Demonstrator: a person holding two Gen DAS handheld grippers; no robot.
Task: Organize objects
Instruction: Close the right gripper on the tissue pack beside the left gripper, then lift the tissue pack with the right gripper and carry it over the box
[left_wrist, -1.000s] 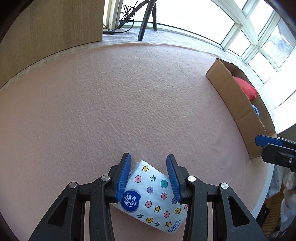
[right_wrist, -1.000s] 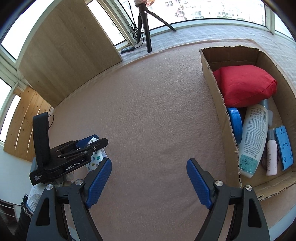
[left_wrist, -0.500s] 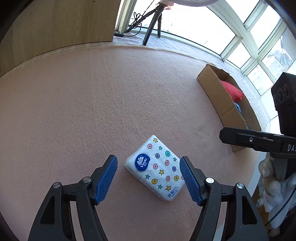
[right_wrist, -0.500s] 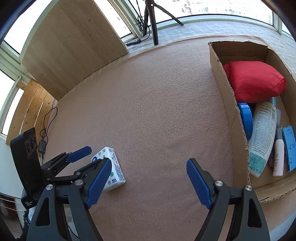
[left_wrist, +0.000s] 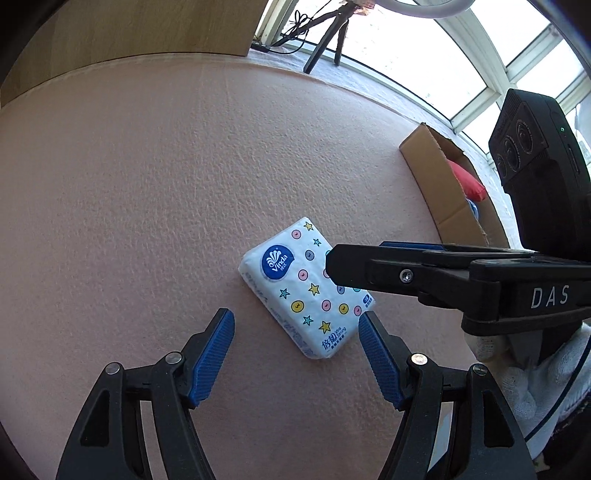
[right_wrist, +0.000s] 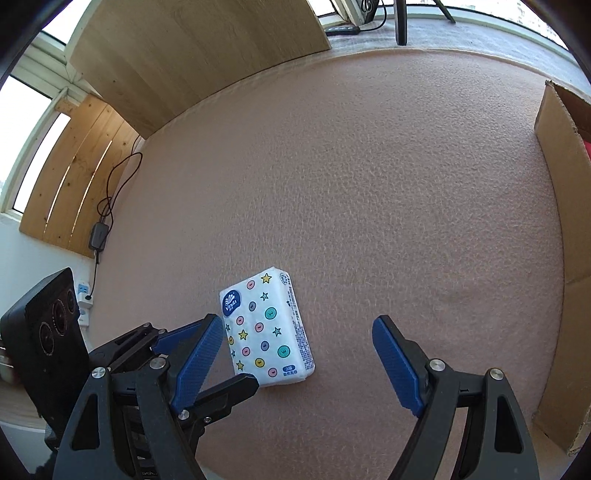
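Note:
A white tissue pack printed with coloured dots and stars lies flat on the pink felt tabletop, free of any grip. My left gripper is open just behind the pack's near end, and its blue pads touch nothing. The right gripper reaches in from the right above the pack's far corner. In the right wrist view the tissue pack lies between the pads of my open right gripper, close to the left pad. The left gripper crosses under that left finger.
An open cardboard box stands at the table's right side with a red cushion inside; its wall shows in the right wrist view. A wooden panel, a tripod and a cable with an adapter lie beyond the table.
My left gripper opened, let go of the tissue pack and drew back from it. The right gripper swung away from the box, leftward and down, over the pack.

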